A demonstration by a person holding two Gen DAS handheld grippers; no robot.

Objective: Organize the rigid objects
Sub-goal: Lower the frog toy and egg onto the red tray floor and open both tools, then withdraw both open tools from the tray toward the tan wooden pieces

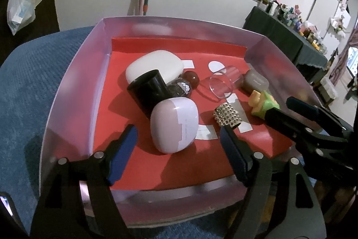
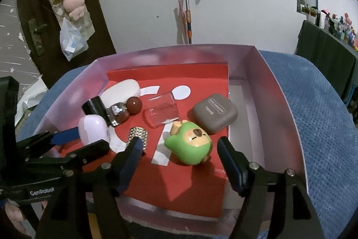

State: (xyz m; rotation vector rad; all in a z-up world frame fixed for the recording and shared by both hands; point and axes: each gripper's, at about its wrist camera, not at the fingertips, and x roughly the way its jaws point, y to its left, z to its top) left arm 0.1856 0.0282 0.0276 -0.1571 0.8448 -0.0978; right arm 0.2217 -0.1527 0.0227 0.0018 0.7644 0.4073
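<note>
Both claws stand partly open and hold nothing. Left gripper [image 1: 176, 149] brackets the lilac case [image 1: 174, 124] without its pads touching; a black cylinder [image 1: 150, 91] and a white case [image 1: 154, 66] crowd just behind it. Right gripper [image 2: 181, 156] hangs just short of the green toy figure [image 2: 190, 142], with the studded roller [image 2: 138, 136] by its left finger and the grey case [image 2: 214, 113] beyond. All lie in the pink-walled tray [image 2: 279, 91] on red paper. Only the right wrist view shows the toy's face and the grey case's top; the clear cup [image 1: 223, 82] lies tipped over mid-tray.
</note>
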